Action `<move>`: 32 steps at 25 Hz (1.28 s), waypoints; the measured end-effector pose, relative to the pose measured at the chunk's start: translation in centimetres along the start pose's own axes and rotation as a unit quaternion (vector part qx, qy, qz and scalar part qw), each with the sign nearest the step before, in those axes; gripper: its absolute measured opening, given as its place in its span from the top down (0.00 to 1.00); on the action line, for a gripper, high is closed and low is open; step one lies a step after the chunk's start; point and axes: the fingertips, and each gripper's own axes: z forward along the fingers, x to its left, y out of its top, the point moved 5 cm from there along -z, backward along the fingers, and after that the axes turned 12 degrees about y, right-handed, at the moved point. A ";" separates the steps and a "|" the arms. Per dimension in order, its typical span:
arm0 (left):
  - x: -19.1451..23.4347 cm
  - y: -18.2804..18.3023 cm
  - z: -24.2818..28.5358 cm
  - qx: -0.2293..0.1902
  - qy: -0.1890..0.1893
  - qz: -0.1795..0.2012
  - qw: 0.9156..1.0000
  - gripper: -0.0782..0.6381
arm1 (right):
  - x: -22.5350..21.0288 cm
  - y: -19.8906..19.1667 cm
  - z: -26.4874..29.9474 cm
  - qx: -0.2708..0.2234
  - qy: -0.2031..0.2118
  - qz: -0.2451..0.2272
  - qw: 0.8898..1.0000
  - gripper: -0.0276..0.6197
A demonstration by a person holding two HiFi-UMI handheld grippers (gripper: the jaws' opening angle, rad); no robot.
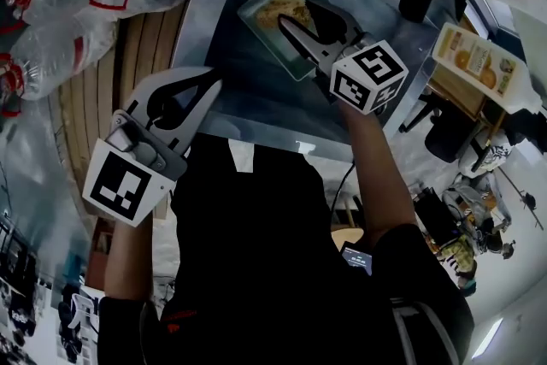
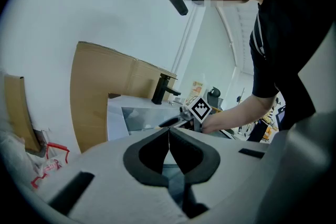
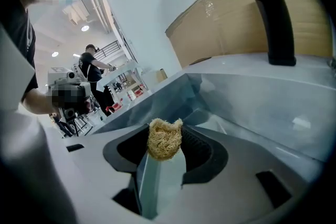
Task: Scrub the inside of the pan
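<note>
Pan (image 1: 265,34) in steel sink (image 1: 248,94), white wall (image 2: 105,8)

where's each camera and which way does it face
Head view: on the head, looking down at pan in sink; left tool, right tool, forearms show.
Left gripper view: on shut left tool, facing faucet; right forearm shows.
Right gripper view: on right tool, shut on scrubber, facing sink.
Head and left gripper views share right tool.
</note>
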 end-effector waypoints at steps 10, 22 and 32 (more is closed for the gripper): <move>0.4 -0.8 -0.1 0.002 0.001 -0.003 1.000 0.86 | -1.0 -2.7 2.2 0.036 0.000 0.004 0.999 0.66; 0.4 -0.5 0.7 0.009 -0.003 0.001 1.000 0.87 | -2.3 -2.8 1.8 0.030 -0.010 0.013 0.999 0.66; -0.1 0.1 2.4 0.014 -0.009 0.005 1.000 0.87 | -5.7 -1.6 -0.6 0.024 -0.057 0.005 0.998 0.66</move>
